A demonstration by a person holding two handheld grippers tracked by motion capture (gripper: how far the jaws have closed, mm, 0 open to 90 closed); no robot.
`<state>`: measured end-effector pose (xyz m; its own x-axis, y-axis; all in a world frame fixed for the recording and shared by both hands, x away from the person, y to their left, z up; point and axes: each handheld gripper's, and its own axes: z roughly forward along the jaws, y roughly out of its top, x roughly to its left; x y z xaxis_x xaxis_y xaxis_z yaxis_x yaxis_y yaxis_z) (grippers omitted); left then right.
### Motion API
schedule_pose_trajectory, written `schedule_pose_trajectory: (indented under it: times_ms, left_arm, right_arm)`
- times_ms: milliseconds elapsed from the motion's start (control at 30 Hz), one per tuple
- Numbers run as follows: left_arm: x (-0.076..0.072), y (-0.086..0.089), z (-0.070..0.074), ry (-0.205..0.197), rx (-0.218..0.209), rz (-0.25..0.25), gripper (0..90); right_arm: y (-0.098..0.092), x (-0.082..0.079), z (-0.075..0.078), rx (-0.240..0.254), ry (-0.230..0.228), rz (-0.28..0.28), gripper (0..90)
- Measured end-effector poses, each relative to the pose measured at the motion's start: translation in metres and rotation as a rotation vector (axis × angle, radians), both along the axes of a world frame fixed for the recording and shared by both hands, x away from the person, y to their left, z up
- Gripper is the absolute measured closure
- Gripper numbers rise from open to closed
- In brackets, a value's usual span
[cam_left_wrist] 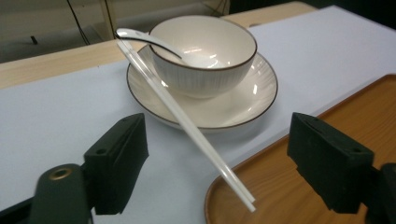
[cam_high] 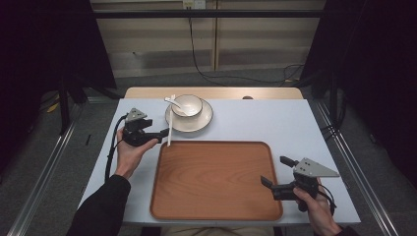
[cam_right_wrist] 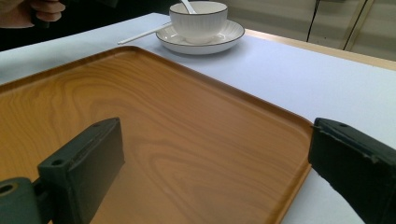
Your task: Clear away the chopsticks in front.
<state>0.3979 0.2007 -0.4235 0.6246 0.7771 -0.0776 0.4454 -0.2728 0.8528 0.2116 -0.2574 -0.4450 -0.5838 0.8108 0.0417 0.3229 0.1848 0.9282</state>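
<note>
1. Left gripper sits at the table's left, just left of the chopsticks; from the left gripper view I read its jaws as wide apart with nothing between the pads, chopsticks running through the gap farther off.
2. Chopsticks lean on the plate rim, near ends reaching over the tray corner in the left gripper view.
3. Bowl stands on the plate at the far edge of the white table; spoon rests in it, handle sticking out left. I see the spoon's dip into the bowl best from the left gripper view.
4. Wooden tray is bare, centre front.
5. Right gripper is at the tray's right edge, jaws spread wide, empty; in the right gripper view one jaw is over the tray, the other over the table beside it.
6. No readable writing on anything I can see.
7. Black cables hang down the back wall in the high view.
</note>
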Motion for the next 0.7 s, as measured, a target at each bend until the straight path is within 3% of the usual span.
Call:
schedule_pose_trajectory:
  times_ms: [167, 200, 300, 400, 500, 567, 600, 700]
  left_arm:
    - [0.014, -0.002, -0.004, 0.021, 0.024, 0.006, 28.1]
    - [0.019, -0.002, -0.006, 0.017, 0.007, 0.024, 29.7]
    - [0.022, 0.0, -0.007, 0.016, 0.008, 0.021, 33.4]
    - [0.033, 0.005, -0.01, 0.045, -0.01, 0.046, 38.0]
    - [0.039, 0.002, -0.009, 0.046, -0.017, 0.049, 43.5]
    - [0.041, 0.001, -0.009, 0.045, -0.004, 0.053, 45.3]
    - [0.048, -0.001, -0.012, 0.066, 0.011, 0.054, 46.9]
    - [0.055, -0.004, -0.012, 0.068, 0.011, 0.052, 55.6]
  right_arm:
    - [0.0, 0.0, 0.0, 0.002, 0.006, 0.005, 3.1]
    - [0.0, 0.0, 0.0, 0.005, 0.004, 0.005, 3.2]
    - [-0.001, 0.0, 0.0, 0.007, 0.001, 0.008, 3.2]
    - [-0.001, 0.0, 0.0, 0.005, 0.004, 0.01, 3.2]
    - [-0.001, 0.0, 0.0, 0.003, 0.005, 0.011, 3.2]
    - [-0.001, 0.0, 0.0, 0.003, 0.005, 0.012, 3.2]
    - [-0.001, 0.0, 0.0, 0.0, 0.005, 0.012, 3.2]
    - [0.0, 0.001, -0.001, -0.001, 0.011, 0.014, 3.3]
